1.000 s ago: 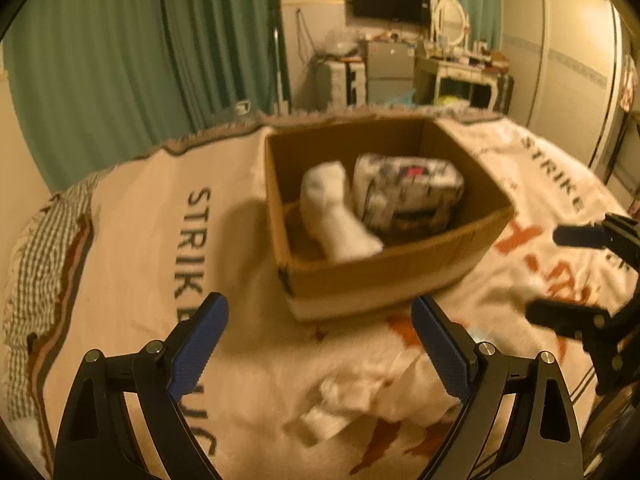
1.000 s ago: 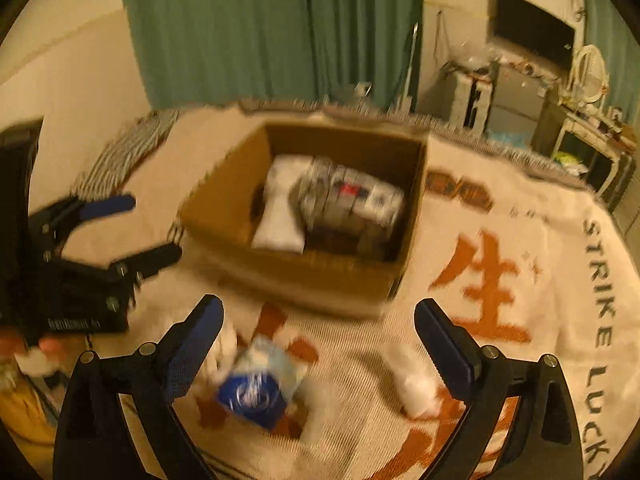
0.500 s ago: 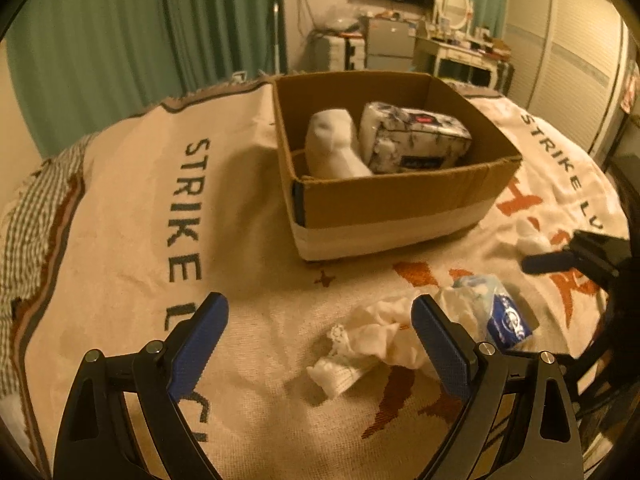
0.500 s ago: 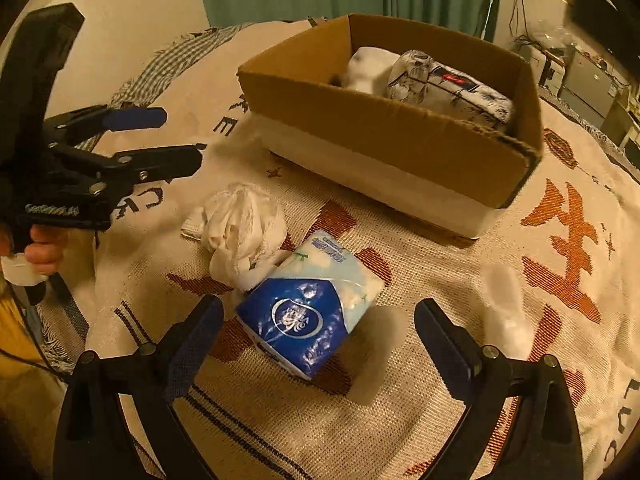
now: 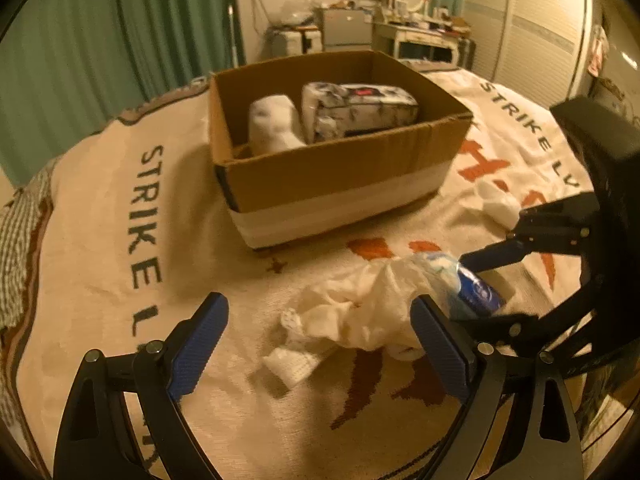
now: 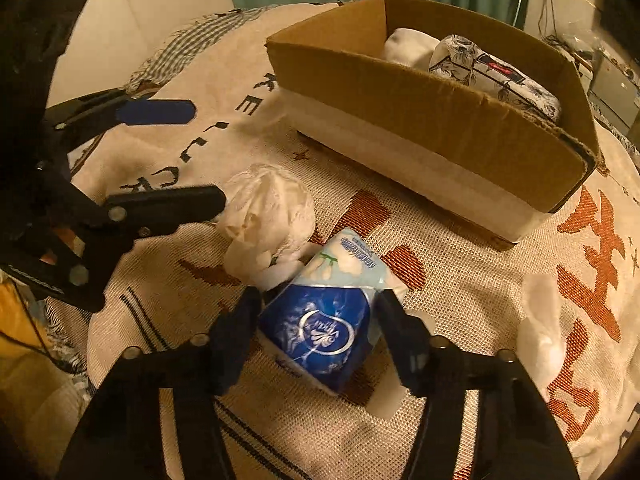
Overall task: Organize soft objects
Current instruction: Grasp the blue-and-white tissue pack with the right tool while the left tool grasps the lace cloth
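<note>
A blue and white tissue pack (image 6: 324, 316) lies on the blanket. My right gripper (image 6: 316, 320) has closed its fingers against both sides of the pack; it also shows in the left wrist view (image 5: 476, 292). A crumpled white cloth (image 6: 268, 216) lies just left of the pack and shows in the left wrist view (image 5: 360, 312). My left gripper (image 5: 320, 344) is open and empty, hovering just before the cloth. A cardboard box (image 5: 340, 168) holds a white sock roll (image 5: 272, 124) and a patterned tissue pack (image 5: 360, 108).
A small white soft item (image 6: 540, 320) lies on the blanket to the right, also in the left wrist view (image 5: 496, 200). The cream blanket (image 5: 100, 220) with lettering covers the bed. Green curtains and furniture stand behind.
My right gripper has dropped down onto the blue tissue pack and closed on it. My left gripper has moved closer to the crumpled cloth.
</note>
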`<state>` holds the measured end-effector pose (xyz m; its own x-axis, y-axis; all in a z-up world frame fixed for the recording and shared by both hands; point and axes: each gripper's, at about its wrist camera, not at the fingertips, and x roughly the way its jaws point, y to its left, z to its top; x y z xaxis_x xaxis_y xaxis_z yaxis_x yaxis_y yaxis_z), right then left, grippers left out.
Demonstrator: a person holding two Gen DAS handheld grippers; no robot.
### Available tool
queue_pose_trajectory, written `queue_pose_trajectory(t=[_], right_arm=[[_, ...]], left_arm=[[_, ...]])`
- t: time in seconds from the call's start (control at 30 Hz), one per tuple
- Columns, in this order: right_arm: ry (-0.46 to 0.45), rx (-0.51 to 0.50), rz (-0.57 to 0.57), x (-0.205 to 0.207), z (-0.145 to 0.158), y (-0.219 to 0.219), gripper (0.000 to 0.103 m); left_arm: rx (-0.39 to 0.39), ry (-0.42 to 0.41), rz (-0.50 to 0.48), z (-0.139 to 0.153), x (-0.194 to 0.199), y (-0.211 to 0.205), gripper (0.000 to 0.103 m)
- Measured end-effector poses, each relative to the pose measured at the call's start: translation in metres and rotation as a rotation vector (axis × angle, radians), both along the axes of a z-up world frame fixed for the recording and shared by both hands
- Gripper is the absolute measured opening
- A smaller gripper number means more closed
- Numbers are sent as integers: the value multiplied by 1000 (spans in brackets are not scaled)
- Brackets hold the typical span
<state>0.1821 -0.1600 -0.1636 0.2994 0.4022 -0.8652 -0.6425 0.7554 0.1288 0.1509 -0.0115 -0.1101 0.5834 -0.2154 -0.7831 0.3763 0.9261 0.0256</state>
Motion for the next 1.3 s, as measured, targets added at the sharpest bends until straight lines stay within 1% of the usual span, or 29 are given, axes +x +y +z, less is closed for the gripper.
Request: queue_pose_trajectory(t=[0.23, 0.27, 0.4, 0.43, 0.47, 0.5, 0.53, 0.6, 0.63, 0.67, 0.73, 0.77, 0.8, 0.83, 0.97, 1.17, 1.3], right_arm=[[-40, -4, 20, -8, 15, -12, 37], [-43, -5, 21, -9, 15, -12, 34], [-62, -1, 13, -14, 21, -19, 25], [-62, 9, 9, -15, 23, -21, 22], [-73, 14, 8, -17, 26, -25, 14], [-85, 15, 8, -18, 29, -26, 14], [-93, 22, 5, -19, 32, -28, 14], [-94, 46, -8, -18, 36, -31, 14], [-102, 45, -9, -19, 37, -32, 14], [-112, 40, -8, -19, 38, -33, 14], [-116, 47, -13, -20, 40, -34, 14], [-115, 53, -16, -19, 41, -34, 14], [-115, 57, -19, -19, 42, -36, 14], [-118, 60, -22, -18, 43, -35, 14], [-138, 82, -34, -19, 53, -39, 14], [-170, 103, -47, -17, 66, -37, 14], [-186, 106, -51, -16, 71, -35, 14]], left_arm=[[6, 20, -51, -8, -2, -15, 93], [4, 25, -53, -9, -2, -17, 93], [-8, 55, -43, -17, 2, -25, 92], [-17, 69, -37, -19, 3, -26, 92], [-27, 79, -32, -21, 4, -27, 92], [-39, 91, -27, -23, 5, -29, 85], [-45, 102, -28, -25, 6, -31, 74], [-33, 113, -26, -29, 8, -33, 66], [-35, 122, -23, -31, 9, -33, 57], [-49, 137, -22, -33, 10, -31, 53], [-70, 154, -25, -33, 11, -28, 38], [-74, 151, -27, -31, 12, -27, 36], [-75, 145, -31, -29, 12, -25, 31], [-75, 141, -32, -27, 12, -24, 29], [-96, 103, -40, -11, 10, -17, 29], [-111, 8, -73, 17, 0, -11, 29], [-100, -48, -84, 29, -1, -14, 29]])
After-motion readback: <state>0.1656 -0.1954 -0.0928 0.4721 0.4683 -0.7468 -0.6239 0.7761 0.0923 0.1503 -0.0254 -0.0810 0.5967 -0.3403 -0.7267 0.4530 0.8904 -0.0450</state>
